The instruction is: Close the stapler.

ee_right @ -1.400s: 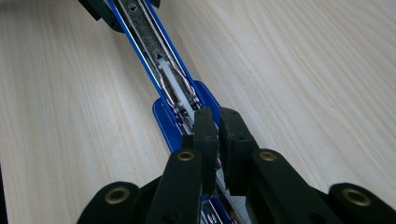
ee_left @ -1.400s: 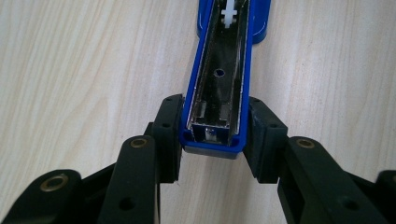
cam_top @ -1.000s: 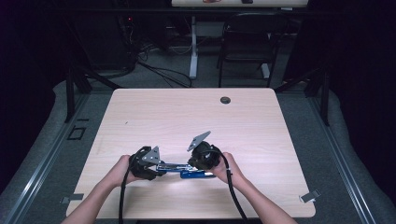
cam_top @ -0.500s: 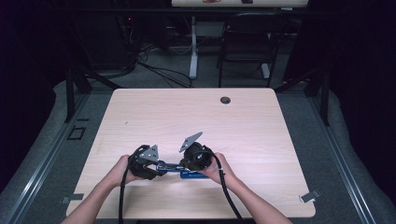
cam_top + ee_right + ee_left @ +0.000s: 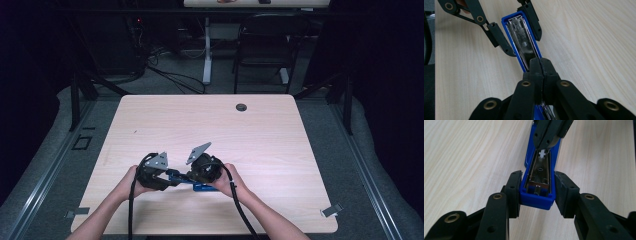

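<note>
A blue stapler (image 5: 176, 175) lies open near the table's front edge, its metal staple channel (image 5: 539, 171) facing up. My left gripper (image 5: 537, 187) is shut on the stapler's blue front end (image 5: 537, 201), one pad on each side. My right gripper (image 5: 541, 66) is shut, its jaws pressed flat together. Its tips rest in the staple channel (image 5: 520, 35), and from the left gripper view the right gripper (image 5: 546, 143) touches a small white piece (image 5: 542, 153) in the track. I cannot tell whether anything is pinched between those jaws. Hands hold both grippers (image 5: 167, 181) (image 5: 194, 176).
The light wooden table (image 5: 260, 150) has a dark round grommet (image 5: 241, 107) near its far edge. Cables trail from both grippers toward the front edge. A chair (image 5: 265, 45) and desk legs stand on the floor beyond the table.
The right gripper has slid left along the stapler toward the left gripper. The left gripper and the stapler have stayed in place.
</note>
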{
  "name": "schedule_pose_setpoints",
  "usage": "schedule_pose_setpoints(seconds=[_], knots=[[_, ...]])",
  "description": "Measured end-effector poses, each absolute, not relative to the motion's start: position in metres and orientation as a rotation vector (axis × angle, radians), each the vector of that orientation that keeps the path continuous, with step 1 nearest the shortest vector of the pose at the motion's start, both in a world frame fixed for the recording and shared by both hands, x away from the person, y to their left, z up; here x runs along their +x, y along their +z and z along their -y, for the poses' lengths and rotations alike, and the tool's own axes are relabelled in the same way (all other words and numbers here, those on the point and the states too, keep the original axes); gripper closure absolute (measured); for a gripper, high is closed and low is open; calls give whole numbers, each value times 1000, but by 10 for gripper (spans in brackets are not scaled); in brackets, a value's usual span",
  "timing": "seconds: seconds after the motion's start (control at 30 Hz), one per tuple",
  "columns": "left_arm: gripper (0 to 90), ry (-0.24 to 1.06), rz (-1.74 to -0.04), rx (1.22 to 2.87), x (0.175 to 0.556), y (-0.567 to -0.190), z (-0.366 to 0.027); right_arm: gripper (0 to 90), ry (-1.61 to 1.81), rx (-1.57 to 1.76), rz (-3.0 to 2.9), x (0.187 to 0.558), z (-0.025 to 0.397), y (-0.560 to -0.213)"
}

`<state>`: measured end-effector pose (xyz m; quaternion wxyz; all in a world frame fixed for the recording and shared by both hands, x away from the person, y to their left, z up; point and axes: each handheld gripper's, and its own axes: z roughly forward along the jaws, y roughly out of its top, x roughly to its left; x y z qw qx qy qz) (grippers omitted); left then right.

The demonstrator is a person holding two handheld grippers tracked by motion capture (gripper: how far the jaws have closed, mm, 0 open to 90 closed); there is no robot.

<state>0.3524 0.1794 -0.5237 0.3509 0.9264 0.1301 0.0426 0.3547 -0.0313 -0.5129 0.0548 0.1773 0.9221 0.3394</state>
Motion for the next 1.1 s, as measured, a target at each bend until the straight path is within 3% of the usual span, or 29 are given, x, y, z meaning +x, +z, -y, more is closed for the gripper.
schedule_pose_setpoints(seconds=[0.37, 0.5, 0.8, 1.1], knots=[[561, 72, -380, 2433, 354, -527, -183, 900, 999, 499, -2813, 355, 24, -518], [610, 38, -376, 2446, 355, -533, -187, 900, 1007, 506, -2818, 357, 27, -519], [694, 112, -331, 2384, 351, -528, -176, 900, 1020, 494, -2797, 353, 33, -512], [639, 173, -344, 2309, 348, -528, -166, 900, 1026, 511, -2771, 353, 47, -503]])
